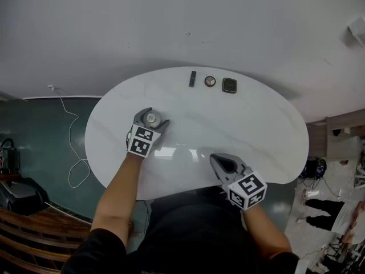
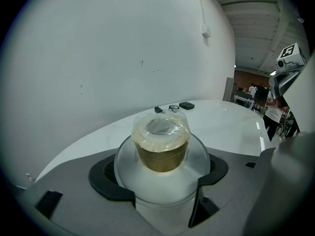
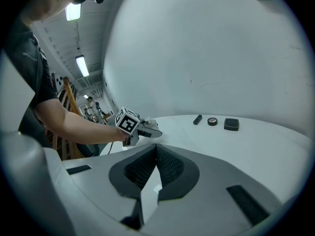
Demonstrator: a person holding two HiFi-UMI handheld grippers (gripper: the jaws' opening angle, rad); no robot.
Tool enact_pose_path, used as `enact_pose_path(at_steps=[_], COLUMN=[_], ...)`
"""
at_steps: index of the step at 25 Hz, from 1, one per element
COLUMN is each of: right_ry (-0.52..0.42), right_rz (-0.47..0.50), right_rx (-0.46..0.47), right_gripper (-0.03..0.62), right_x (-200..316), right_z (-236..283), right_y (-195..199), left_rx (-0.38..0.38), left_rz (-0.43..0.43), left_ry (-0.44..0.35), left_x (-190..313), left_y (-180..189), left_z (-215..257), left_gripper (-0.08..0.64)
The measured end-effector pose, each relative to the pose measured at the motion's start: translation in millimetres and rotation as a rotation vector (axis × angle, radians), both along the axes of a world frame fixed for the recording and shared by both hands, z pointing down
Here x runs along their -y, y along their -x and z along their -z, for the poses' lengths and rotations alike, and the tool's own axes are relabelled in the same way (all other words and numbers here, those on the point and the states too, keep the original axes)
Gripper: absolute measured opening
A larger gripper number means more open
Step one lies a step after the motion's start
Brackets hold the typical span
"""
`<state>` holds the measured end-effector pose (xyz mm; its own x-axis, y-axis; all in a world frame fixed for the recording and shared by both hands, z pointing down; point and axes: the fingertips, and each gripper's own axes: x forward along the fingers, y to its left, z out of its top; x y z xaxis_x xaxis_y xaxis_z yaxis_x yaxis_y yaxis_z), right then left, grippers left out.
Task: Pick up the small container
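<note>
Left hand-held gripper (image 2: pixel 162 183) seemingly snug around clear, round small container (image 2: pixel 161 141); right hand-held gripper (image 3: pixel 156 154) closed, empty.

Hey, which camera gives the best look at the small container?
The left gripper view: the small container fills the centre between the jaws, clear wall and tan contents plain. The head view shows only its top; the right gripper view, a tiny speck.

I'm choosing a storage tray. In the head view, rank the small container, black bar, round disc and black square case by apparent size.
1. black square case
2. round disc and small container: look alike, unranked
3. black bar: slimmest, though close to those two
</note>
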<state>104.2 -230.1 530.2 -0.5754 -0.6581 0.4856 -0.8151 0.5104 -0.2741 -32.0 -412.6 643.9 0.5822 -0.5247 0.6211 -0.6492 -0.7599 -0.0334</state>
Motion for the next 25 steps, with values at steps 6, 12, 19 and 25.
enact_pose_path(at_steps=[6, 12, 19, 25], right_ry=[-0.022, -0.056, -0.096, -0.141], right_rz=[0.017, 0.052, 0.071, 0.073], right_rx=[0.008, 0.017, 0.06, 0.058], right_gripper=[-0.005, -0.005, -0.005, -0.005], right_x=[-1.0, 6.8, 11.9, 12.8], right_z=[3.4, 18.0, 41.2, 51.8], right_y=[8.8, 23.6, 42.5, 49.1], left_rx=[-0.004, 0.001, 0.003, -0.03], left_rz=[0.01, -0.017, -0.049, -0.058], left_ry=[-0.022, -0.001, 0.029, -0.013], left_x=[-18.1, -44.7, -79.2, -98.5], left_y=[7.6, 11.7, 19.3, 23.6], left_z=[37.0, 69.4, 98.1, 137.1], left_gripper=[0.348, 0.348, 0.35, 0.349])
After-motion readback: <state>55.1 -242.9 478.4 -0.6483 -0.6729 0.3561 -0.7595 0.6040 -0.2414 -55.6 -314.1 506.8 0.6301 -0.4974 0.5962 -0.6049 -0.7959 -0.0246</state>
